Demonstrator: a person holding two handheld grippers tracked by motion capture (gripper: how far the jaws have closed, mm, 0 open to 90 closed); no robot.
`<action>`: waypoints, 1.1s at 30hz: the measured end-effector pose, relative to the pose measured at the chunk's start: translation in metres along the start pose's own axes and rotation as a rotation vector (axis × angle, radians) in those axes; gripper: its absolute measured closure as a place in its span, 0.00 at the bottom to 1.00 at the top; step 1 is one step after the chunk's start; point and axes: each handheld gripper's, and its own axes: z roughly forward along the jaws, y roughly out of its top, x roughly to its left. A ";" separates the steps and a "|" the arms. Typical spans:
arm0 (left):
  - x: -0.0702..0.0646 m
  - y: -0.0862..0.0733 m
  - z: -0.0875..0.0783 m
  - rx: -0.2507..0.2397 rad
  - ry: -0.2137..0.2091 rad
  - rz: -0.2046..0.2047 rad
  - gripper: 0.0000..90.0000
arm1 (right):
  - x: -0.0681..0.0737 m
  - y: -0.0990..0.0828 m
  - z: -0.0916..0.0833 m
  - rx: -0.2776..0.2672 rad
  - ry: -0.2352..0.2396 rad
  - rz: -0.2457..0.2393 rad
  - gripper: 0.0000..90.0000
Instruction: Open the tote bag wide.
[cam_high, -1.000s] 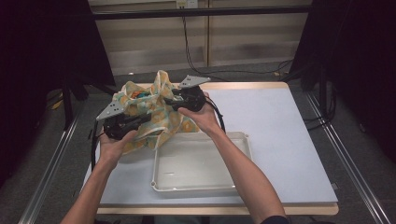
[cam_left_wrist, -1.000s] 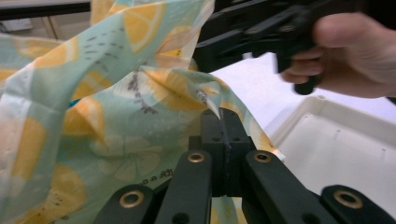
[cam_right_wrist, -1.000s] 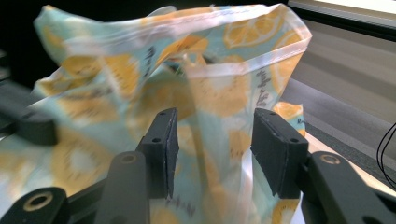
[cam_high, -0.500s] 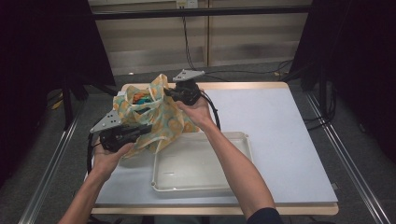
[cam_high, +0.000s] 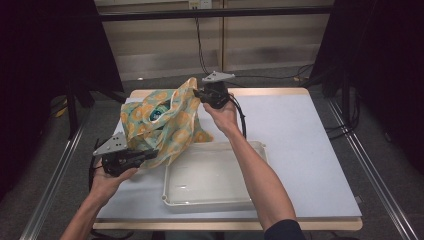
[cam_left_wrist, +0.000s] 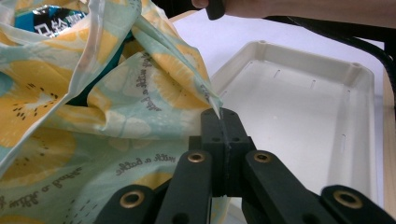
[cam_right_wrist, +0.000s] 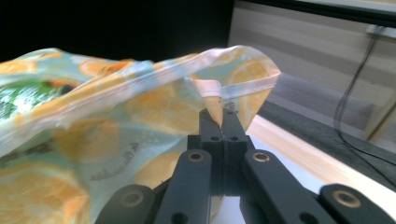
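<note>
Overhead view; 2 close gripper views

A thin, crinkled, glossy plastic bag (cam_high: 167, 125); a smooth cream plastic tray (cam_high: 212, 197); a matt pale tabletop (cam_high: 300, 145).

Standing on grey floor: a rectangular table (cam_high: 310, 145) with pale blue-grey top and light wooden edging. Lying directly on it, toward the near edge: an empty, shallow, cream plastic tray (cam_high: 210, 177). Resting partly on it, touching the tray's left end: a citrus-printed fabric bag (cam_high: 165, 125).

Packet (cam_high: 159, 113) inside bag (cam_high: 165, 125) mostly hidden by fabric; its print unreadable.
</note>
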 end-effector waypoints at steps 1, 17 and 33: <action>0.001 0.000 0.001 -0.007 -0.007 0.003 1.00 | 0.002 -0.001 0.000 -0.002 0.017 -0.012 1.00; 0.013 0.022 -0.020 -0.127 0.042 -0.042 0.70 | 0.024 0.008 -0.027 -0.063 0.080 -0.072 0.60; 0.070 0.042 -0.014 -0.094 0.224 -0.078 0.65 | 0.076 0.005 -0.020 -0.030 0.313 -0.157 0.55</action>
